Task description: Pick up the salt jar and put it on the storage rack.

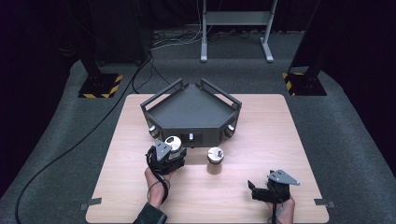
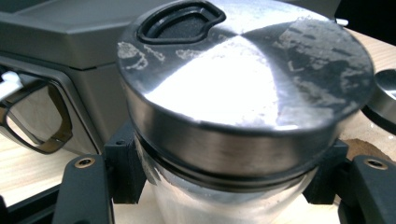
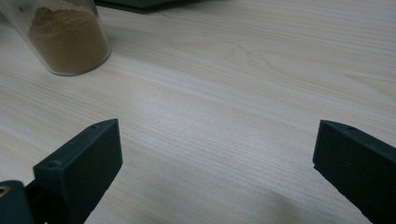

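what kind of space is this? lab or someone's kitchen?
Most likely a lab or recording studio, not a kitchen. A lone wooden table stands on grey carpet amid black drapes, with hazard-striped stand bases at the corners and cables across the floor. Spice jars and a grey tray look like props.

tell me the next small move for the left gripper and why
Probably lift the jar straight up. The left gripper is shut on its glass body just under the metal lid, close in front of the grey tray. The right gripper rests open, apart from the brown-powder jar.
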Demonstrator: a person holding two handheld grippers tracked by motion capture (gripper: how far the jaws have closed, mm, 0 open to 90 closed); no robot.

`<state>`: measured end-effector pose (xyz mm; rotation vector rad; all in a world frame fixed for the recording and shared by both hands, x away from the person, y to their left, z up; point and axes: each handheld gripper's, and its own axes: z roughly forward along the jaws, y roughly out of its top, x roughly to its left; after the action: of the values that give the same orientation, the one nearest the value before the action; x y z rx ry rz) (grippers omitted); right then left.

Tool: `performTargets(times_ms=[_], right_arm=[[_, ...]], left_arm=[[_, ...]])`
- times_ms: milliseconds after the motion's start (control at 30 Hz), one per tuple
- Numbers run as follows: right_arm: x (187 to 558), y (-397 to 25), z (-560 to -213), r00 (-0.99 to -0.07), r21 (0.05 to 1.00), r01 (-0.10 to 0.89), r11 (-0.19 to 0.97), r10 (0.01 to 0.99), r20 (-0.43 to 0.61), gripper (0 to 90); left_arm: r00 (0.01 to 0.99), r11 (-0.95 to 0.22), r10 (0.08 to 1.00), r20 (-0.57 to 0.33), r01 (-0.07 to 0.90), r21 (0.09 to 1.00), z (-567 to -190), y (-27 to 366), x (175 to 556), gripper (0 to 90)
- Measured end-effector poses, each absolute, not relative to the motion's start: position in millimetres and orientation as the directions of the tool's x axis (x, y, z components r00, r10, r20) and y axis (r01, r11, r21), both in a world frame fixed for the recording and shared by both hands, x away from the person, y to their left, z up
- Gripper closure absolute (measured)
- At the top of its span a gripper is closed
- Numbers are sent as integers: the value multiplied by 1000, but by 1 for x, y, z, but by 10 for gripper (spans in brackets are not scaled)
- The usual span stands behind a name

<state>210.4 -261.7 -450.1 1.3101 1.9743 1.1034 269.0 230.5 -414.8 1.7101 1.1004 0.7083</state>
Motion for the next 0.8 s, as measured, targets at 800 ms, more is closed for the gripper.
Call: performTargets(times_ms=[800], right_arm=[[211,-261,-450,-396,846,494,202,918,12,5]], left_arm=[[422,-152,907,4,319,936,-398,236,271,313]])
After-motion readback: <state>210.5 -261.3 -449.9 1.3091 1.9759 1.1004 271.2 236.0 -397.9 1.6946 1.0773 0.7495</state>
